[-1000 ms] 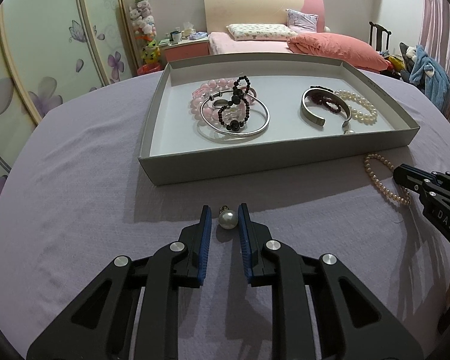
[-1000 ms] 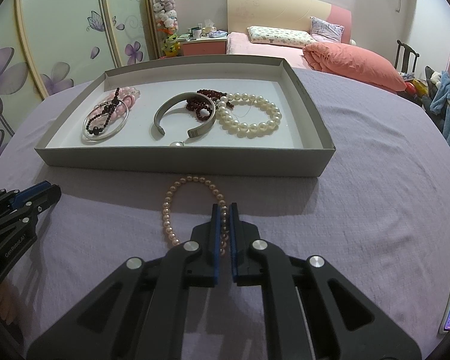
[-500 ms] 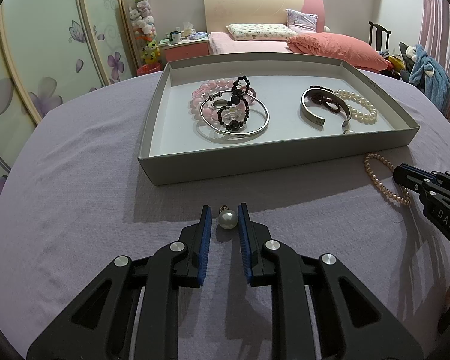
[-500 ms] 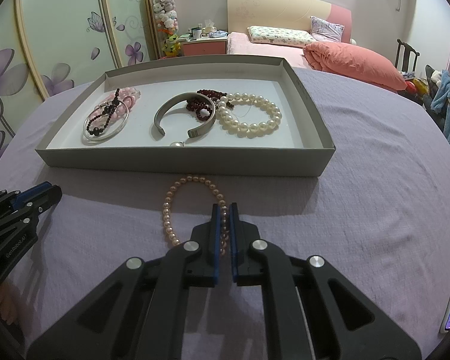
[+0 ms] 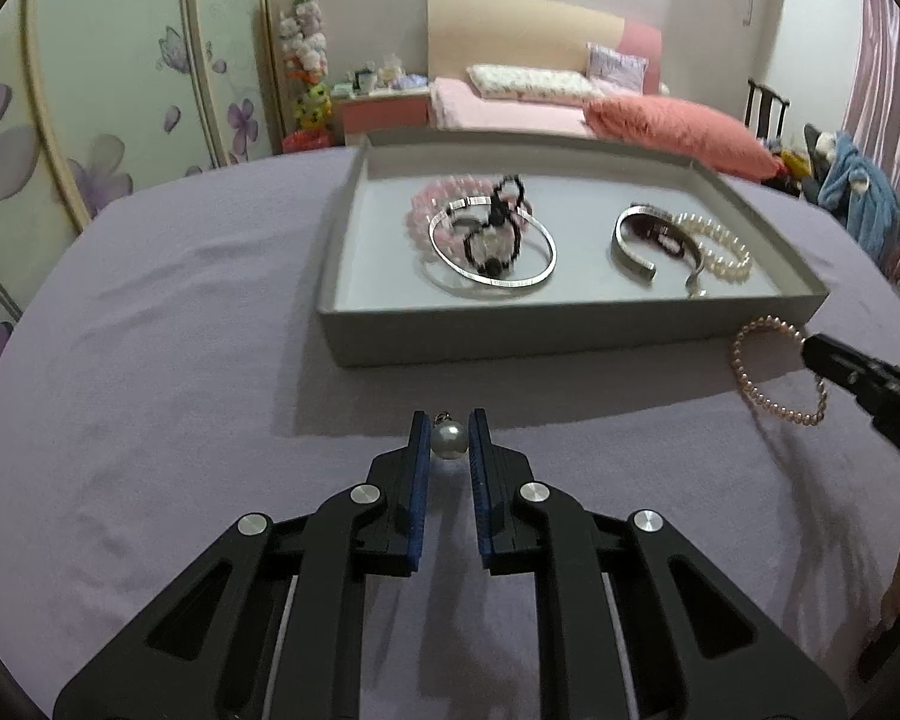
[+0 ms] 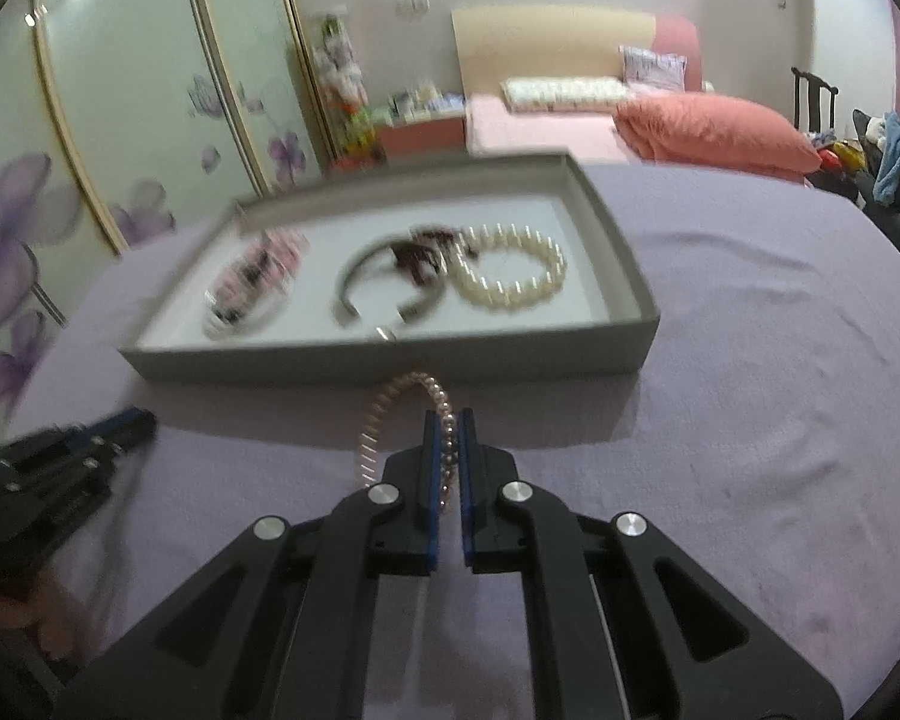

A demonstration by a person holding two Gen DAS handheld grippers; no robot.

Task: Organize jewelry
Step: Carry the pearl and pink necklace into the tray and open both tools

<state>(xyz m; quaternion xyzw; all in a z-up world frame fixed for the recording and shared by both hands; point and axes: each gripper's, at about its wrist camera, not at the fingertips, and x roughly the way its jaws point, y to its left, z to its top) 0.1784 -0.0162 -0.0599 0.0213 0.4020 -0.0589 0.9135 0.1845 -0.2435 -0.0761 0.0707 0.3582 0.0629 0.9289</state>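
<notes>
My left gripper [image 5: 448,439] is shut on a white pearl pendant [image 5: 448,441] with a small metal loop, held just above the purple cloth. My right gripper [image 6: 448,441] is shut on a pink pearl bracelet [image 6: 384,420] and lifts it off the cloth; the bracelet hangs in a loop to the left of the fingers. It also shows in the left wrist view [image 5: 768,372], at the right gripper's tip. The grey jewelry tray [image 5: 564,336] lies ahead and holds a silver bangle [image 5: 492,252], pink and black bead bracelets, a silver cuff [image 5: 633,240] and a white pearl bracelet [image 5: 720,249].
The tray sits on a round table with a purple cloth [image 5: 150,360]. Its front wall [image 6: 390,360] stands between both grippers and the tray floor. A bed with a pink pillow [image 5: 678,126] and a floral wardrobe lie beyond.
The left gripper has closed on the pearl pendant and lifted it. The right gripper has risen with the pink pearl bracelet, which now hangs off the cloth. Both views are blurred by motion.
</notes>
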